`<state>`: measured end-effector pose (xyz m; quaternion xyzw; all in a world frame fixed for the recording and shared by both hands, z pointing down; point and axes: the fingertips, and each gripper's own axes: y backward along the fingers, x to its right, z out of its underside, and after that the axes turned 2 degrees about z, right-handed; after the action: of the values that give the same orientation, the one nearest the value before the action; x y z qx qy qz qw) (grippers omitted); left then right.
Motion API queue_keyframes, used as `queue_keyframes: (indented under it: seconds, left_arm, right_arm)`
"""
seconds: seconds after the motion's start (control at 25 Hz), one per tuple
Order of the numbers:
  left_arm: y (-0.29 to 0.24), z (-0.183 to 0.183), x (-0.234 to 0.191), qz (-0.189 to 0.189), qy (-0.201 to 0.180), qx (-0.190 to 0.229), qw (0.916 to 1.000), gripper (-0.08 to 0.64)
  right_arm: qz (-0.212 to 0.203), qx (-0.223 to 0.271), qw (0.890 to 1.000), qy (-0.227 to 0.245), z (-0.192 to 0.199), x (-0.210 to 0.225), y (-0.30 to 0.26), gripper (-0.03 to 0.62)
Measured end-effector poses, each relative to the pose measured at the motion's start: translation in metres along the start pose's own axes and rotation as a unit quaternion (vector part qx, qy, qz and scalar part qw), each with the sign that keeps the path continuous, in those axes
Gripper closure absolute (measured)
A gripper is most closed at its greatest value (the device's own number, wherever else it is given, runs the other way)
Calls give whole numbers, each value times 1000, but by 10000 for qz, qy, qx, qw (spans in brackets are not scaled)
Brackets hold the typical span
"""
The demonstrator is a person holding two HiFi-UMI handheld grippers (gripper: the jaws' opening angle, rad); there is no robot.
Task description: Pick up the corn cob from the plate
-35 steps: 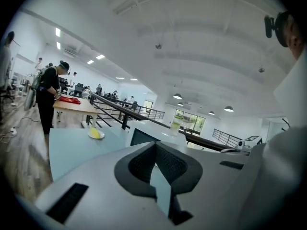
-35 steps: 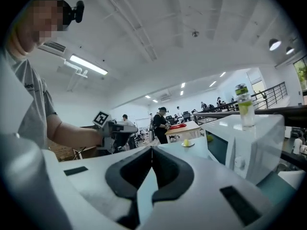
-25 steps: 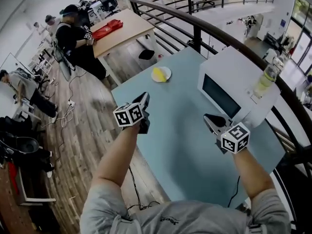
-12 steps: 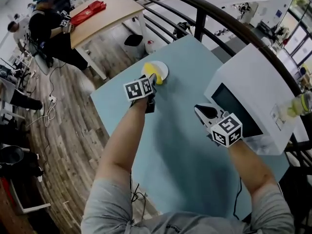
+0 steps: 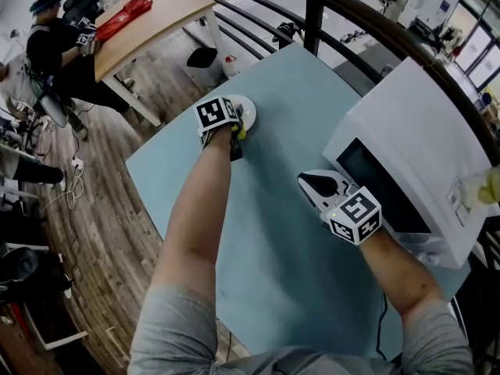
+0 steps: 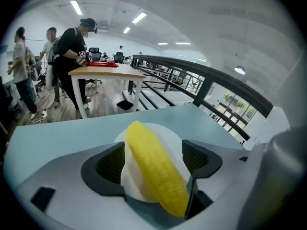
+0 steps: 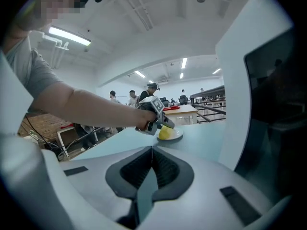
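Observation:
A yellow corn cob (image 6: 153,171) lies on a small white plate (image 6: 168,135) at the far end of the pale blue table (image 5: 266,225). My left gripper (image 6: 156,159) is down at the plate with its jaws opening, and the cob runs lengthwise between the two dark pads (image 6: 111,163). In the head view the left gripper (image 5: 237,129) covers most of the plate (image 5: 247,109), so only a sliver of the corn cob (image 5: 241,133) shows. My right gripper (image 5: 311,183) hovers over the table beside the white box, jaws shut and empty. The right gripper view shows its shut pads (image 7: 163,169) and the left gripper (image 7: 154,115) at the cob (image 7: 164,133).
A large white box with a dark window (image 5: 414,147) stands on the table's right side, close to my right gripper. A dark railing (image 5: 312,10) runs behind the table. Beyond it are a wooden table (image 5: 148,22) and people standing on the wood floor.
My left arm has reached forward and down to the plate, and its jaws have spread around the cob. My right gripper has moved forward and lower beside the white box.

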<state>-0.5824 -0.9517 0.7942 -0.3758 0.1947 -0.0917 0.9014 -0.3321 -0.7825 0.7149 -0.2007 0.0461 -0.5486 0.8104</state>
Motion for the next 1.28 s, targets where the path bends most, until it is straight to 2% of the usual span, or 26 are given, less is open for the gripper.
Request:
queue_keyframes:
  seconds: [0.16,0.32,0.36,0.4,0.48,0.72,0.88,1.08,1.28]
  left_arm:
    - [-20,14,-5,-421,-202,-393,9981,186]
    - [-22,21,-7,-817,-641,-463,9935,189]
    - [-21,21,-7,-850,-666,-443,9932,202]
    - [-20,22,-7,-845,-669,-420,9933,272]
    - [-18,24,-6,-765,-718,-375,9938,320]
    - [-11,27,-3,-419,-517,-249,9975,325]
    - [4,19,9,-193,-553,-79,9983,325]
    - [42,-4,35,230,-637,151,9976,325]
    - [99,-32,67,742,-740,479,9933,325]
  right_arm:
    - [-17,-88,9999,-100,17,4,3,576]
    - [-20,-112,9998,-151,27,4,8,576]
    - [-14,-111,9998,-161,28,4,9,575]
    - [-7,-109,9998,-167,28,4,10,575]
    - [8,-105,9998,-161,28,2,13,575]
    - [127,-110,9998,-118,22,2,25,575]
    - [229,-80,9997,-100,11,0,34,575]
    - [318,8,9995,-66,-16,-11,44,575]
    - [429,140,9990,-57,-53,-28,64,577]
